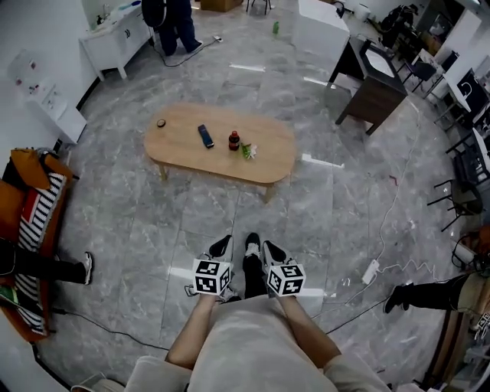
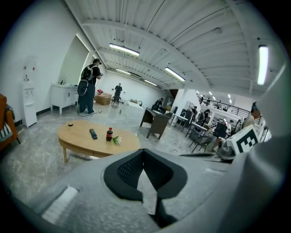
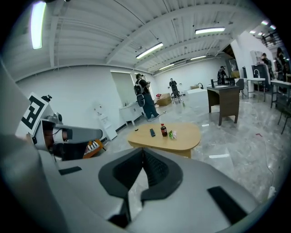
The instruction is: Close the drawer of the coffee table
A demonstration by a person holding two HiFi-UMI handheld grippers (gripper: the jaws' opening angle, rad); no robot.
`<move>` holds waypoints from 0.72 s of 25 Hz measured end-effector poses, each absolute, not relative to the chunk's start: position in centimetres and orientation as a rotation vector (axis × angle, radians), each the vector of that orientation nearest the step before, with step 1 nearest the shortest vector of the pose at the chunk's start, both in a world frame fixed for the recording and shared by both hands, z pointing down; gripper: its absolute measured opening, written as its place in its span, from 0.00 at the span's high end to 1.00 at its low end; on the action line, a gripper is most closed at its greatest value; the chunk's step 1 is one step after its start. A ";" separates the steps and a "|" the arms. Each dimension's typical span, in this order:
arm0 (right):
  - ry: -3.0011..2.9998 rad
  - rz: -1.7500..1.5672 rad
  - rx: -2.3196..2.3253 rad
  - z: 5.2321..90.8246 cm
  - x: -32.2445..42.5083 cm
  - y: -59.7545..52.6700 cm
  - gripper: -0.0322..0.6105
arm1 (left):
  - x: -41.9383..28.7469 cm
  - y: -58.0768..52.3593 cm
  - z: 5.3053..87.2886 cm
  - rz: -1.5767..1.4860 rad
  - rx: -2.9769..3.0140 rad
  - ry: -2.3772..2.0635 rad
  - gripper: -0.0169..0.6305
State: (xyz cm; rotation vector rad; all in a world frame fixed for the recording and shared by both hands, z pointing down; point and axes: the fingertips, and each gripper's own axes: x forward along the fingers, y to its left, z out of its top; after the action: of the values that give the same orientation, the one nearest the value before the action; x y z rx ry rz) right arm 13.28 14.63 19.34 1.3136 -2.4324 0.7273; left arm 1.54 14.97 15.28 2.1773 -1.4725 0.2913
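The oval wooden coffee table (image 1: 264, 164) stands in the middle of the grey floor, a few steps ahead of me. I cannot make out a drawer on it from here. On its top lie a black remote (image 1: 206, 136), a small cola bottle (image 1: 234, 140), a green-and-white item (image 1: 248, 151) and a small dark round thing (image 1: 161, 122). My left gripper (image 1: 222, 246) and right gripper (image 1: 272, 250) are held side by side close to my body, both aimed at the table. Each is shut with nothing between its pads. The table also shows in the left gripper view (image 2: 97, 139) and the right gripper view (image 3: 166, 136).
A person (image 1: 172, 23) stands by a white cabinet (image 1: 115, 34) at the back. A dark desk (image 1: 375, 84) stands at the back right, black chairs (image 1: 459, 191) at the right. An orange sofa (image 1: 31, 222) and someone's legs (image 1: 53, 268) are at the left. A power strip (image 1: 370, 271) and cables lie at the right.
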 end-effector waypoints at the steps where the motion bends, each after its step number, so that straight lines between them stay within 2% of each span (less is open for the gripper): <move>1: -2.434 0.718 1.305 19.3 13.2 14.8 0.92 | 1.7 15.2 15.5 0.298 2.180 -1.463 0.96; 18: -2.456 0.721 1.303 18.2 12.1 13.5 0.93 | 1.0 14.1 14.5 0.285 2.204 -1.462 0.96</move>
State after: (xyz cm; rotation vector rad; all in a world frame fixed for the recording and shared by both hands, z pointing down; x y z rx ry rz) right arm 12.07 13.54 18.25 1.3030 -2.4555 0.7215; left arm 1.01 14.13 14.45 2.2037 -1.4618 0.2849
